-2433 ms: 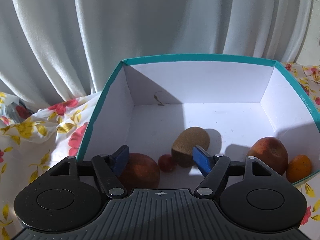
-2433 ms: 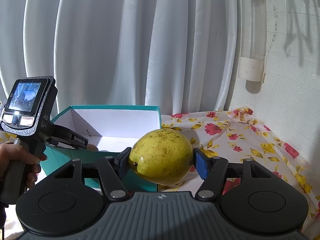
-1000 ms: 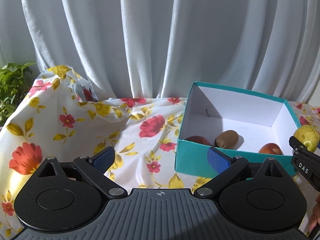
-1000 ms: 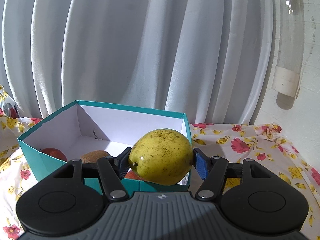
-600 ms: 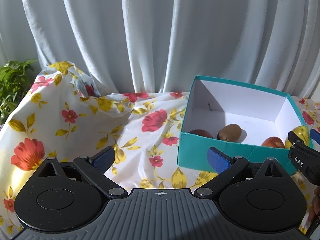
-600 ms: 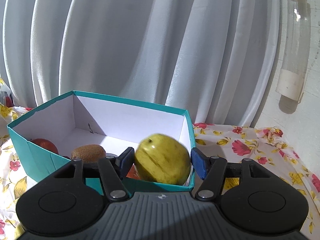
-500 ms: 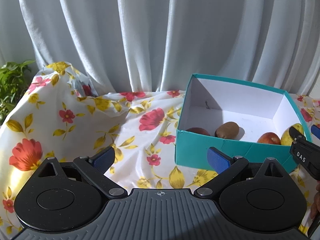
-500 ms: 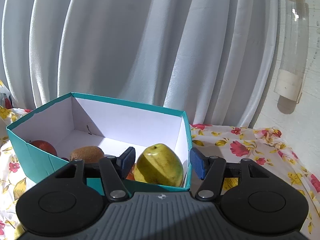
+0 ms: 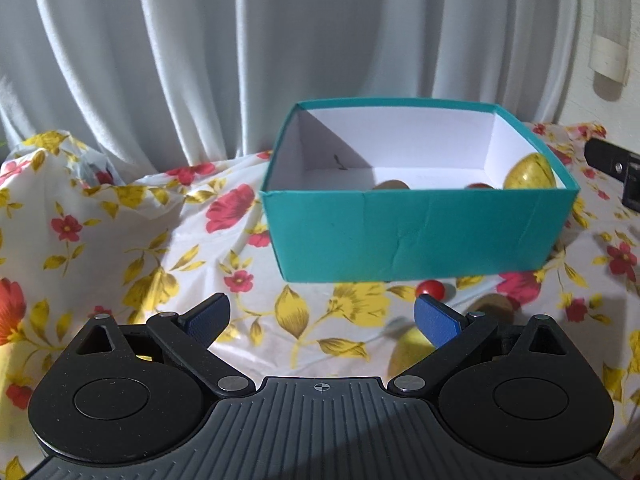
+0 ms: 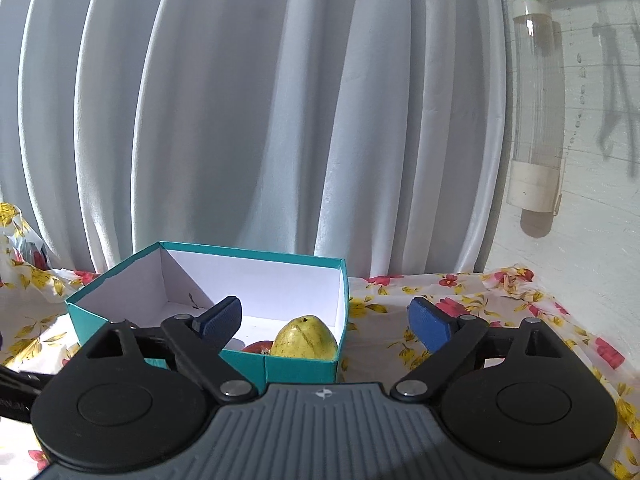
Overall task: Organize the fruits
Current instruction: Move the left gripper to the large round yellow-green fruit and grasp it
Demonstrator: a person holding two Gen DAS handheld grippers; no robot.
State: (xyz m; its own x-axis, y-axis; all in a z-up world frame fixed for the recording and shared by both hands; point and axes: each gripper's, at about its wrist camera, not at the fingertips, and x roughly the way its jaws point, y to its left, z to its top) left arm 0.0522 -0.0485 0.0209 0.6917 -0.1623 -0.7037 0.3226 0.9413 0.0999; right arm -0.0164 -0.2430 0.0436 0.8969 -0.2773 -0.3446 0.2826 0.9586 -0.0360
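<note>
Pear lies in the box, both claws released, a cherry left outside

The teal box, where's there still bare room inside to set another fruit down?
Free: the white floor along the teal box's back wall and left side. Crowded: the near right corner, where the yellow pear sits against the right wall beside a red fruit.

The teal cardboard box wall hides most of the brown fruit and red fruit inside; only their tops show. A yellow fruit by the blue pad is blurry.
</note>
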